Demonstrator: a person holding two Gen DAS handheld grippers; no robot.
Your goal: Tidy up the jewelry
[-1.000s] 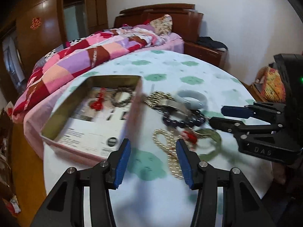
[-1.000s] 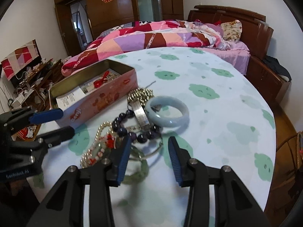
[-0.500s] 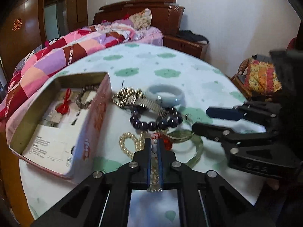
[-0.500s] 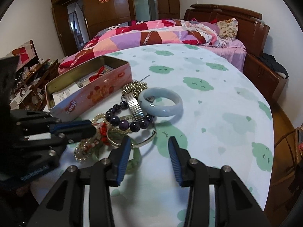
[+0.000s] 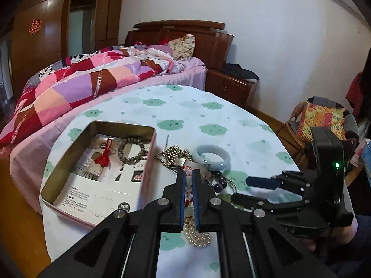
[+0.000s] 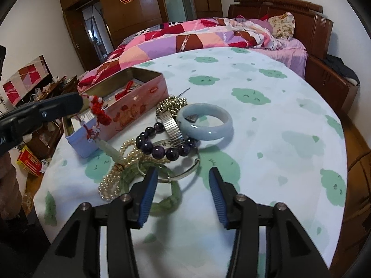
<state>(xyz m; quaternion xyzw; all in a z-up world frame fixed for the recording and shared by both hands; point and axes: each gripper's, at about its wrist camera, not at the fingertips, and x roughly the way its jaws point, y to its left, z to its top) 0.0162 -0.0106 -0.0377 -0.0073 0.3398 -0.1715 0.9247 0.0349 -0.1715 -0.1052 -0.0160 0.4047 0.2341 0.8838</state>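
My left gripper (image 5: 189, 173) is shut on a red-knotted cord pendant (image 6: 99, 113) with white beads and a pale green jade piece, lifted above the table beside the open pink tin (image 5: 148, 162). The tin holds a red knot charm (image 5: 104, 156) and a brown bead bracelet (image 5: 131, 150). On the table lie a pale jade bangle (image 6: 205, 125), a purple bead bracelet (image 6: 162, 149), a metal watch band (image 6: 171, 125), a pearl strand (image 6: 116, 180) and a green bangle (image 6: 167, 199). My right gripper (image 6: 183, 185) is open, low over the green bangle.
The round table (image 6: 266, 139) has a white cloth with green cloud prints. A bed with a patchwork quilt (image 5: 81, 85) stands behind it. A chair with a patterned cushion (image 5: 322, 120) is at the right. Wooden wardrobes (image 6: 139, 4) line the far wall.
My left gripper went from open to shut on the pendant cord and has lifted it off the pile, toward the tin. My right gripper stayed open near the green bangle.
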